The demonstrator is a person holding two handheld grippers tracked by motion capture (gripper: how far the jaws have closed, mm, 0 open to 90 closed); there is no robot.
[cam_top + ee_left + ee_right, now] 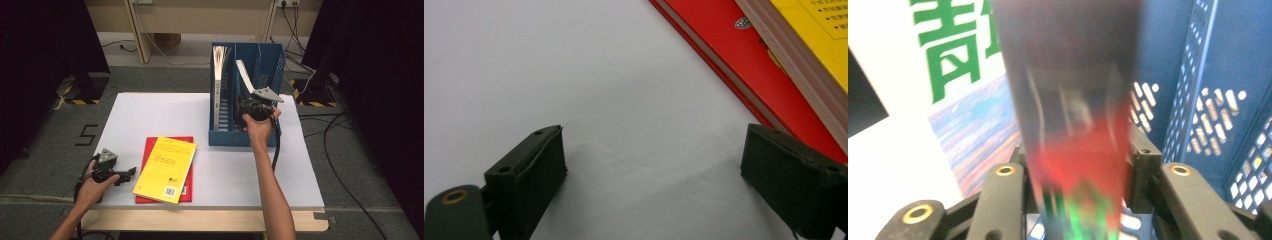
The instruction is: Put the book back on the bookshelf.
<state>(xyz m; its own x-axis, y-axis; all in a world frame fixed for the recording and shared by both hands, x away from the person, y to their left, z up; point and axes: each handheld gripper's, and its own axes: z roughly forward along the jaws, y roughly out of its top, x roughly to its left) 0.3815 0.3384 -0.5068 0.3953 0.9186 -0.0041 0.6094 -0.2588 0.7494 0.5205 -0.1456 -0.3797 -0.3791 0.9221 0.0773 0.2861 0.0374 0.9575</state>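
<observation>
- The left hand-held gripper [131,171] rests on the white counter [225,170] at its near left edge, jaws spread wide with nothing but bare counter between them
- Just to the right of that hand-held gripper lie the two books left to file: a yellow book [166,169] stacked askew on a red book [150,150], both flat; in the left gripper view the red cover [744,55] sits just past the right jaw, apart from it
- Further right stands the blue file rack [247,137], with one book [218,85] already upright in its left slot
- The right hand-held gripper [248,102] reaches into the next slot, where a second book [244,75] leans tilted; its spine [1073,115] stands between the partly spread jaws, and whether the pads press on it I cannot tell
- By my reading the work is roughly half done: one book is filed, one is going in, two wait on the counter
- Hard to make out: the spine in the right gripper view is blurred, its lettering unreadable; the rack's far-right slot is screened by its perforated wall, and the rack floor is hidden
</observation>
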